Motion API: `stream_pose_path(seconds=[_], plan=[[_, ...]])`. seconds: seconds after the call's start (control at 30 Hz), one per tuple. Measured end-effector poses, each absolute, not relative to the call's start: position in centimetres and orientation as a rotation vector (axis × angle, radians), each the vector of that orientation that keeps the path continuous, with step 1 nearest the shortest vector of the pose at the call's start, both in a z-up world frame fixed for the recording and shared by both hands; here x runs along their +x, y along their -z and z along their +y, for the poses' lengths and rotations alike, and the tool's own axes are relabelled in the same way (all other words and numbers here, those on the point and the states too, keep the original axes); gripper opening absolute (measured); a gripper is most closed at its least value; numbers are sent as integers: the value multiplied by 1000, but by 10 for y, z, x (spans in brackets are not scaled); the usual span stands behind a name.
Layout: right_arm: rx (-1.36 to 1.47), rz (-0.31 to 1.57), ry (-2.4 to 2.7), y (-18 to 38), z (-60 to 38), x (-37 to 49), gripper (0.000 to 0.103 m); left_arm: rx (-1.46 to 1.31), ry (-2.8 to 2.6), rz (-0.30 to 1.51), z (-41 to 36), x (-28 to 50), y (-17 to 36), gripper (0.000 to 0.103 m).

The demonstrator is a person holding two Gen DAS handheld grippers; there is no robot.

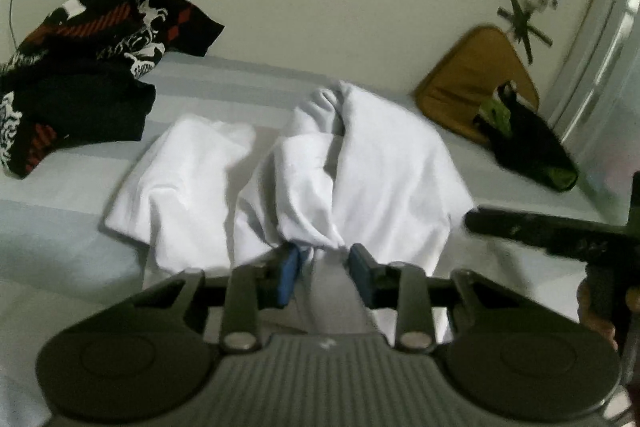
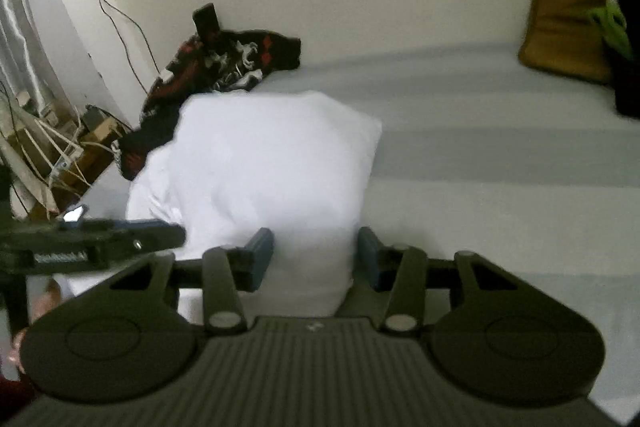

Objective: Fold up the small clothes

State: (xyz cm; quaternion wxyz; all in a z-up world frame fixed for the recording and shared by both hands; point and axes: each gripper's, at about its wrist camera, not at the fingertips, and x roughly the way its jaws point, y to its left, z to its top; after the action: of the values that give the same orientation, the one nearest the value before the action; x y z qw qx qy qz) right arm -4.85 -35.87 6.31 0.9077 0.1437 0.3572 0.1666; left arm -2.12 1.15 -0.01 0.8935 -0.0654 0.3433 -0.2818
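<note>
A white garment lies crumpled on the pale striped bed sheet. My left gripper is at the garment's near edge. Its blue pads pinch a gathered bunch of the cloth, and folds fan out from that spot. A dark finger of my right gripper reaches in from the right, beside the cloth. In the right wrist view the white garment forms a smooth mound. My right gripper straddles the mound's near part with jaws apart, cloth filling the gap. A finger of the left gripper shows at the left.
A heap of black, red and white patterned clothes lies at the back left against the wall. A brown cushion leans at the back right with a black and green garment on it. Cables and clutter lie off the bed's left side.
</note>
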Motion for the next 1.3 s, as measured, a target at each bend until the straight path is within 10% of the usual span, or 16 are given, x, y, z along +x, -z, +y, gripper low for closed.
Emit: stream_pose_path(seconds=[0.13, 0.33, 0.43, 0.57, 0.63, 0.8, 0.87, 1.3], plan=[[290, 598, -344, -92, -370, -56, 60, -212, 575, 647, 30, -19, -17, 56], [369, 585, -321, -85, -378, -32, 82, -207, 579, 655, 19, -7, -26, 56], [421, 637, -345, -68, -374, -13, 82, -167, 577, 691, 4, 1, -20, 35], [363, 685, -336, -65, -355, 4, 41, -95, 534, 715, -15, 16, -1, 16], [225, 702, -304, -59, -340, 10, 39, -81, 526, 705, -18, 19, 1, 17], [139, 727, -264, -64, -329, 10, 52, -122, 561, 708, 7, 5, -15, 29], [128, 697, -253, -74, -333, -2, 58, -198, 531, 653, 38, -4, -26, 51], [214, 549, -346, -107, -330, -31, 79, 0, 539, 683, 1, -43, -21, 84]])
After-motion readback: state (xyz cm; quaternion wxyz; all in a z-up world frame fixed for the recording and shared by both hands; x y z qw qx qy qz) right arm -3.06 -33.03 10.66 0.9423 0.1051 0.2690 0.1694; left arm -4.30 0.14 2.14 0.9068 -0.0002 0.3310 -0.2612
